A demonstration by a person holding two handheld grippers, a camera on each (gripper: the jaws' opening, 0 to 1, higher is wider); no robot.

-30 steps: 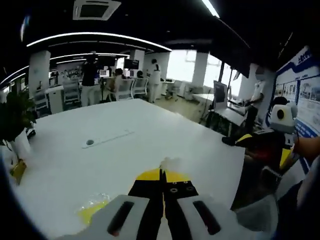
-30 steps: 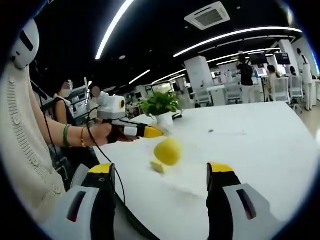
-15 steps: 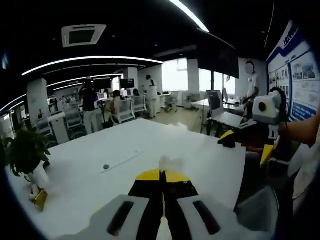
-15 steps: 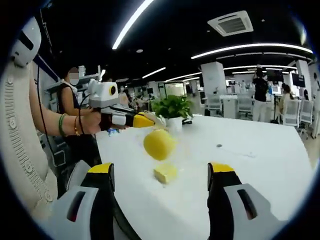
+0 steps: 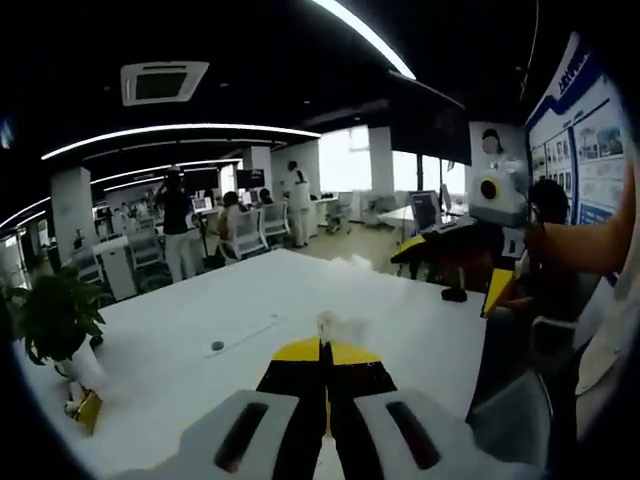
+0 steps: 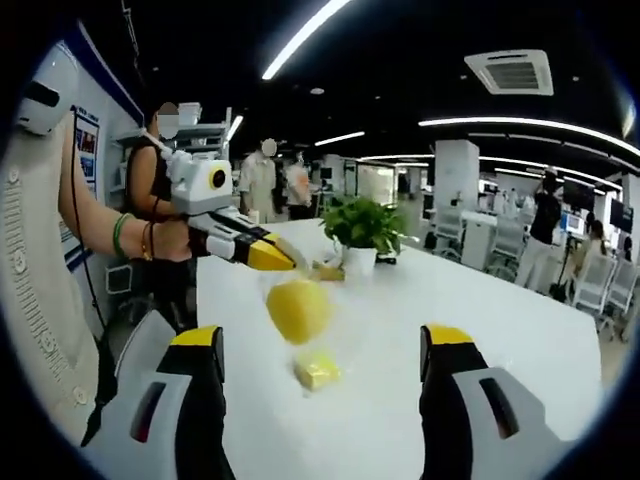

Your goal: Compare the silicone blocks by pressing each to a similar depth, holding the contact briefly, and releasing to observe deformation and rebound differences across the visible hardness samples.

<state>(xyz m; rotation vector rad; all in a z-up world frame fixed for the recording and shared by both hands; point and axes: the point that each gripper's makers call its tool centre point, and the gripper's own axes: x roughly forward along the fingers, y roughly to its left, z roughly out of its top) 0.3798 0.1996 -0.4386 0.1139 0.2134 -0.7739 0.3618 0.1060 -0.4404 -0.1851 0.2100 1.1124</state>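
My left gripper [image 5: 325,345] is shut, with a wisp of clear plastic film [image 5: 326,324] pinched at its tips. In the right gripper view the left gripper [image 6: 288,264] reaches in from the left in a person's hand. A round yellow silicone block [image 6: 297,310] hangs just under its tips in the clear film. Lower down is a small yellow square block [image 6: 318,372]; I cannot tell whether it rests on the white table [image 6: 500,330] or hangs in the film. My right gripper [image 6: 322,336] is open, its jaws wide on either side of both blocks and apart from them. It also appears as the right gripper [image 5: 440,268].
A potted plant [image 6: 368,225] stands on the table behind the blocks, also seen as the plant [image 5: 55,315] with a small yellow object [image 5: 85,410] beside it. A round grommet [image 5: 217,346] is set in the table top. People stand by desks and chairs in the background.
Both views have swung with the hands. The left gripper stays shut on the film. The round block now hangs higher above the square one, and the right gripper sits higher in the left gripper view.
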